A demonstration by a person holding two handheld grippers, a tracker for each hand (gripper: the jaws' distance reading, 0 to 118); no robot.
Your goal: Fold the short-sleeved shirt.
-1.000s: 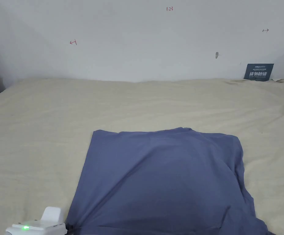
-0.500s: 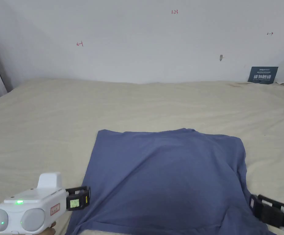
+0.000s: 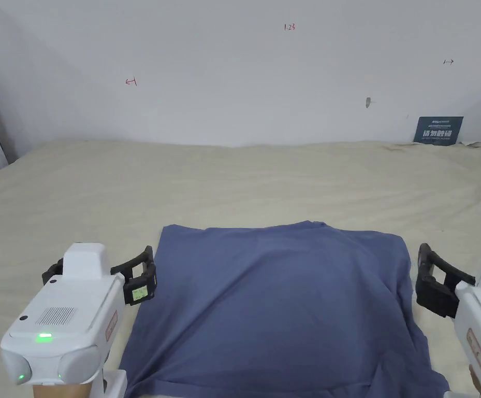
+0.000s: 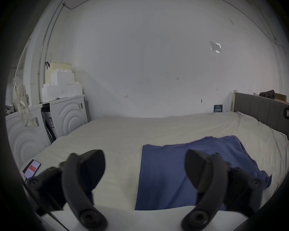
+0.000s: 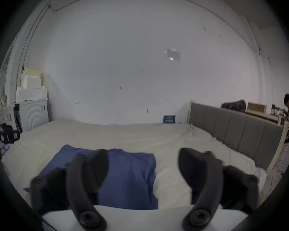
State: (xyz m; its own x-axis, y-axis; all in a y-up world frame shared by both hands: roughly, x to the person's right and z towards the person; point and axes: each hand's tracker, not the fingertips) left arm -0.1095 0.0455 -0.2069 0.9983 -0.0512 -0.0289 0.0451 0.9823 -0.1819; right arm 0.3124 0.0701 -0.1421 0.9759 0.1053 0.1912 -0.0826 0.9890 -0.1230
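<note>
The blue shirt (image 3: 280, 306) is lying folded near the bed's (image 3: 234, 181) near edge. The left gripper (image 3: 143, 280) and right gripper (image 3: 424, 280) are hovering beside its two sides, jaws wide apart, holding nothing. Grabbing only the top layer could be undoing the fold.

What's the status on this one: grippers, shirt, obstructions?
Left gripper open, off the shirt's left edge. Right gripper open, off its right edge. Blue shirt lies partly folded on the bed sheet, ungripped. Nothing in the way.
</note>
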